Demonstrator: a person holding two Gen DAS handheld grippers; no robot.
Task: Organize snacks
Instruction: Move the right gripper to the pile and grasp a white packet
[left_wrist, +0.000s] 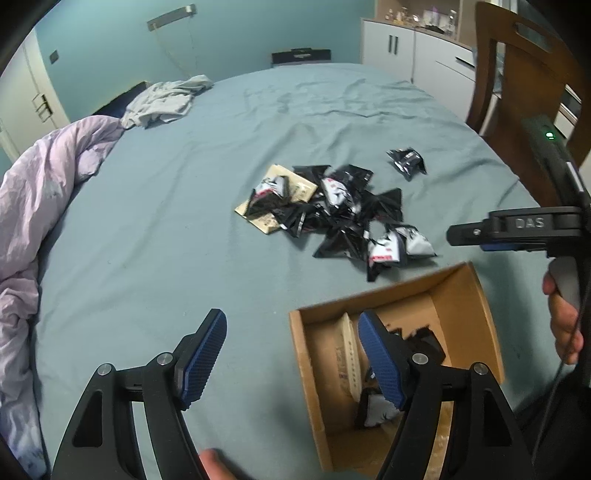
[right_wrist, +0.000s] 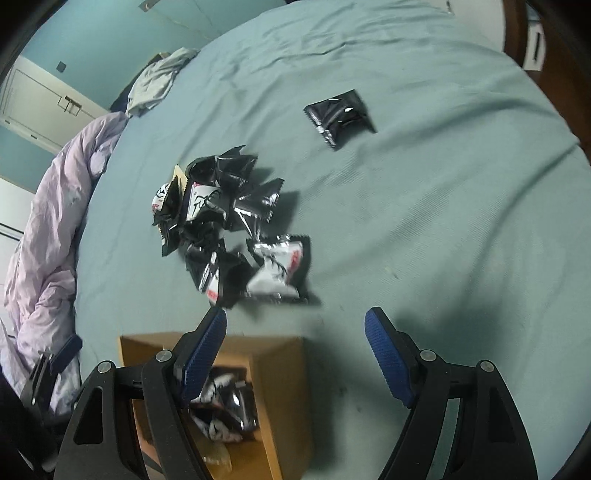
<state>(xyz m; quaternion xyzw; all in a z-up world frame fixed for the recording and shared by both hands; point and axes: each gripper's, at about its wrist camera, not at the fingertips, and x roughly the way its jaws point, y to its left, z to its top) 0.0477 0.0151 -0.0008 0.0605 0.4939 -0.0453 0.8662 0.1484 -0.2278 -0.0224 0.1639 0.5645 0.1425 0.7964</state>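
A heap of black-and-white snack packets (left_wrist: 332, 210) (right_wrist: 229, 221) lies mid-bed on the teal sheet, partly on a flat tan packet (left_wrist: 280, 177). One black packet (left_wrist: 406, 162) (right_wrist: 340, 116) lies apart, farther away. An open cardboard box (left_wrist: 476, 295) (right_wrist: 284, 387) sits near me with a few packets (left_wrist: 376, 410) (right_wrist: 221, 406) inside. My left gripper (left_wrist: 291, 354) is open and empty, its right finger over the box. My right gripper (right_wrist: 295, 350) is open and empty above the sheet beside the box, just short of the heap.
A lilac duvet (left_wrist: 44, 184) is bunched along the left edge of the bed. A grey garment (left_wrist: 166, 99) lies at the far corner. A wooden chair (left_wrist: 517, 74) and white cabinets (left_wrist: 406, 48) stand beyond the right side. A hand (left_wrist: 561, 325) grips the right tool.
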